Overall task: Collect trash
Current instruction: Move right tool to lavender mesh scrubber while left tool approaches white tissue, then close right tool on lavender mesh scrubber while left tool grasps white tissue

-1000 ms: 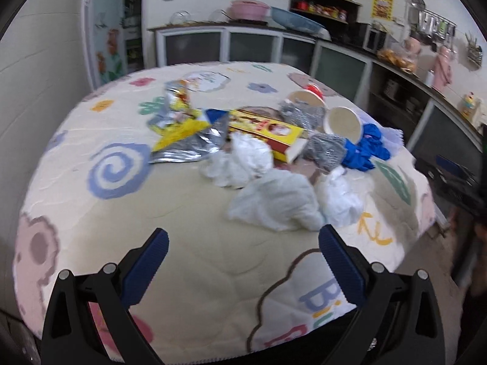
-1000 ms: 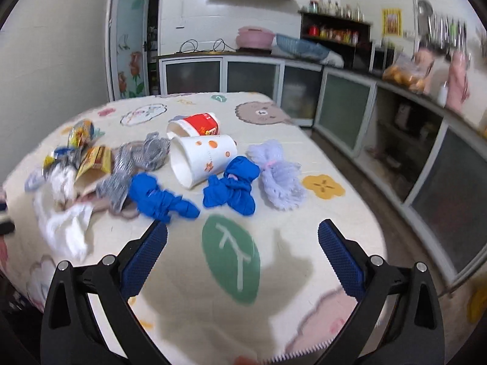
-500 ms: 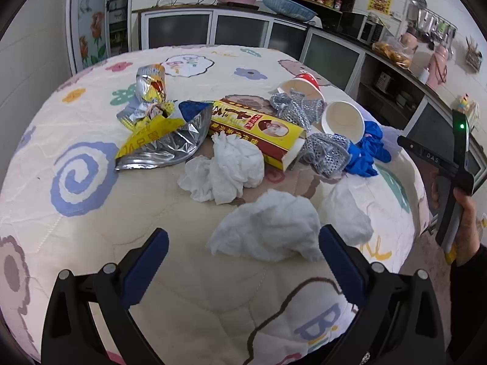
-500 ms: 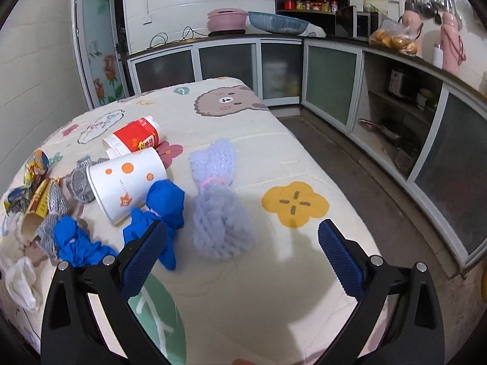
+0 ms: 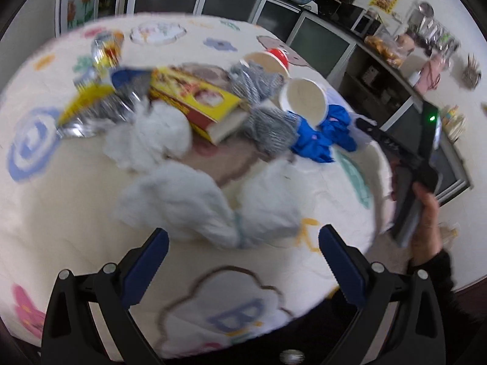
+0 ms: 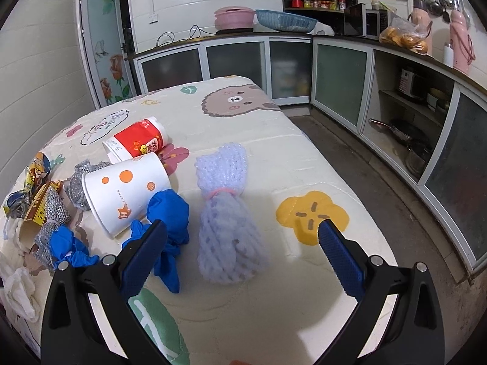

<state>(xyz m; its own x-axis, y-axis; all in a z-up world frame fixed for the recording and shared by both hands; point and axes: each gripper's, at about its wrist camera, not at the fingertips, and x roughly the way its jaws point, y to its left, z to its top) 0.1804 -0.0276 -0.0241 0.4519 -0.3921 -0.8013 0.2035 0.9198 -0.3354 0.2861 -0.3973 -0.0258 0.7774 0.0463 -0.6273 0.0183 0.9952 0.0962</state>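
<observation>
White tied bag [image 5: 210,210] now sits nearer the wide-open, empty left hand-held gripper [image 5: 243,261] on the surface [image 5: 91,213]. Right view: spread, empty right hand-held gripper [image 6: 243,255] has closed in on lilac foam netting [image 6: 226,216]; both pickups look imminent.

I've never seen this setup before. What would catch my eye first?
The cartoon-print table cover strewn with litter: a pale purple foam net bundle ahead of the open right gripper, two tipped paper cups to its left. In the left view, white crumpled tissue lies before the open left gripper.
</observation>
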